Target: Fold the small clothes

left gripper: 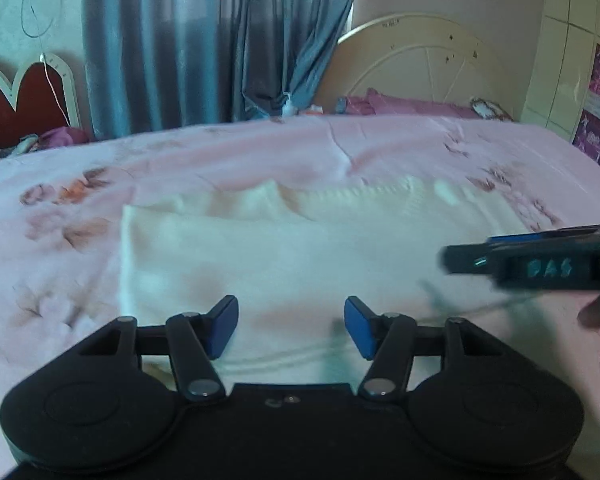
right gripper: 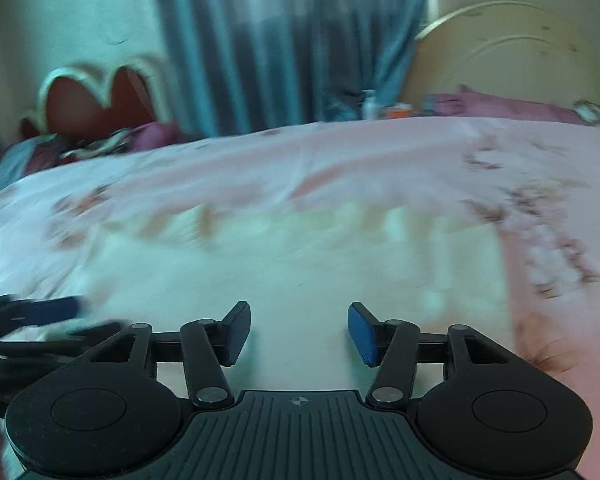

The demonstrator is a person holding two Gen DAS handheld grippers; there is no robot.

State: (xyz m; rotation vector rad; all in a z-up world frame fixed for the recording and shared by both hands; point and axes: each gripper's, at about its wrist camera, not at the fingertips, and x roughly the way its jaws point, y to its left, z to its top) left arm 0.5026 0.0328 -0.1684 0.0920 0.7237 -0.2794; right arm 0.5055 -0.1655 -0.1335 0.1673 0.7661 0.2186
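A small white knit garment (left gripper: 292, 252) lies flat on the pink bedspread, its ribbed edge toward the far side. My left gripper (left gripper: 291, 326) hovers over its near part, jaws open, nothing between the blue pads. In the right wrist view the same white garment (right gripper: 300, 272) fills the blurred middle, and my right gripper (right gripper: 299, 334) stands open above it with an empty gap. The right gripper's fingers (left gripper: 540, 256) reach in from the right edge of the left wrist view; the left gripper's fingers (right gripper: 40, 312) show at the left edge of the right wrist view.
The pink floral bedspread (left gripper: 100, 184) spreads around the garment. Blue curtains (left gripper: 204, 40) hang behind the bed, a cream round headboard (left gripper: 424, 60) stands at back right with purple pillows (left gripper: 412, 106), and a red heart-shaped headboard (left gripper: 24, 96) at back left.
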